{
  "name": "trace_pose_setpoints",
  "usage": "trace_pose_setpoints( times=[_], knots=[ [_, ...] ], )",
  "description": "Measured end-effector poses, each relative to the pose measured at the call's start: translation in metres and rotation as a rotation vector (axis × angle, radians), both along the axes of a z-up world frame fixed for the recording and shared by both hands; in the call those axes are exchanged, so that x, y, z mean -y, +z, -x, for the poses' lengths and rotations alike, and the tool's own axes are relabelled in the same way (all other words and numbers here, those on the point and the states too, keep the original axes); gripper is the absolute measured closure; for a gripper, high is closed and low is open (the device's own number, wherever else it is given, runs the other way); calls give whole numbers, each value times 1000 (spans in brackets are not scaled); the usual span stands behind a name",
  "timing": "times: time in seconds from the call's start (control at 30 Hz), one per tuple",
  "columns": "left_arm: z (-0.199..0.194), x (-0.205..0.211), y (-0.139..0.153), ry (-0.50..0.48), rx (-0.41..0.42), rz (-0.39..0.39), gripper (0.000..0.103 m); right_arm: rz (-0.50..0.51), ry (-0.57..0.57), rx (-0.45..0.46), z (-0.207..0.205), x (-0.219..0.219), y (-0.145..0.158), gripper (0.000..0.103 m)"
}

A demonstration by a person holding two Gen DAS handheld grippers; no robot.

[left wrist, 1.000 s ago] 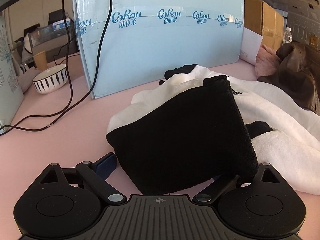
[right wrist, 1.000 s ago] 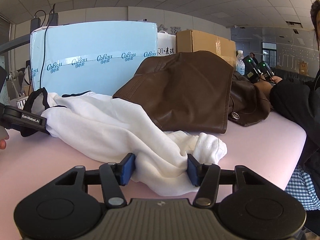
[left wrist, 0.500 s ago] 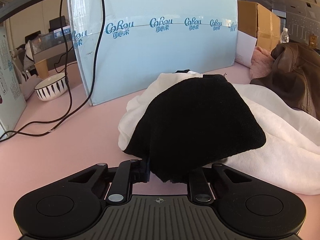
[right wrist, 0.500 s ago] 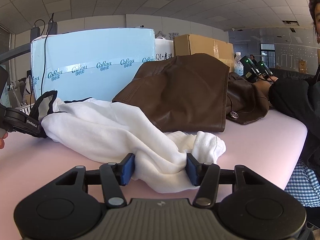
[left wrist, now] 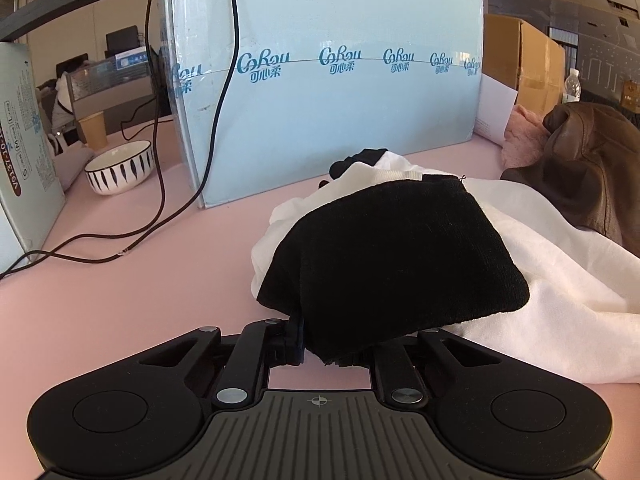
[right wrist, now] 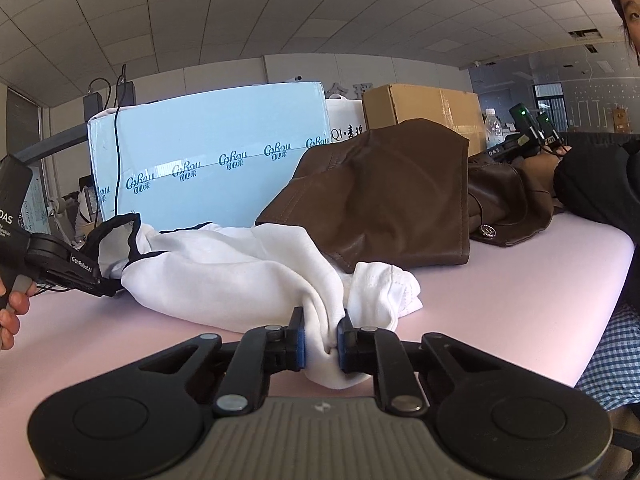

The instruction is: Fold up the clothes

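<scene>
Clothes lie heaped on a pink table: a white garment with a black ribbed cuff, and behind it a brown leather jacket. The left gripper is clamped on the near edge of the cuff, which bulges up over its jaws and hides the right-hand finger; the cuff and the white cloth beneath it are raised off the table there. In the right wrist view that same gripper shows at the far left, a hand on its handle, gripping the black-trimmed end of the garment. The right gripper has a bunched fold of the white garment between its blue pads, and its jaws are closing on it, the pads already pressing the cloth. A pale blue box stands behind the heap, with a black cable trailing across the table and a striped bowl to the left. A cardboard box and a water bottle sit farther back.
</scene>
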State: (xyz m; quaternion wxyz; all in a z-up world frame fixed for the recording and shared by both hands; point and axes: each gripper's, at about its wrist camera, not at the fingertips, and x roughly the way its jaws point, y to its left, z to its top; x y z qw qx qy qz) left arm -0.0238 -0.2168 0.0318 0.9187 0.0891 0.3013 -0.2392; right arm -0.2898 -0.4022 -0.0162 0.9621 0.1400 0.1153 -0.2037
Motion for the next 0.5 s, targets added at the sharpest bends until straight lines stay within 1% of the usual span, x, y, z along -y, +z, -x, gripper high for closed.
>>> trace_pose_setpoints(
  times=[0.07,0.17,0.2,0.23,0.27,0.4,0.47,0.5],
  knots=[
    [2,-14,14,4,14,31,92,8,21,43,0,-2,14,89],
    [6,-44,42,16,48,93,92,57,73,99,-9,-12,45,89],
    [6,-60,55,28,54,122,92,58,102,119,-14,-15,56,89],
    [6,-69,61,40,59,133,92,52,140,143,-20,-18,68,89],
    [7,-78,68,56,68,142,92,48,176,167,-26,-21,80,89],
    [14,-129,96,143,128,174,93,96,290,254,-45,-46,128,90],
    [22,-166,109,197,142,190,93,110,343,284,-48,-61,145,90],
    [26,-183,112,227,146,184,93,109,366,285,-48,-65,148,90]
  ],
)
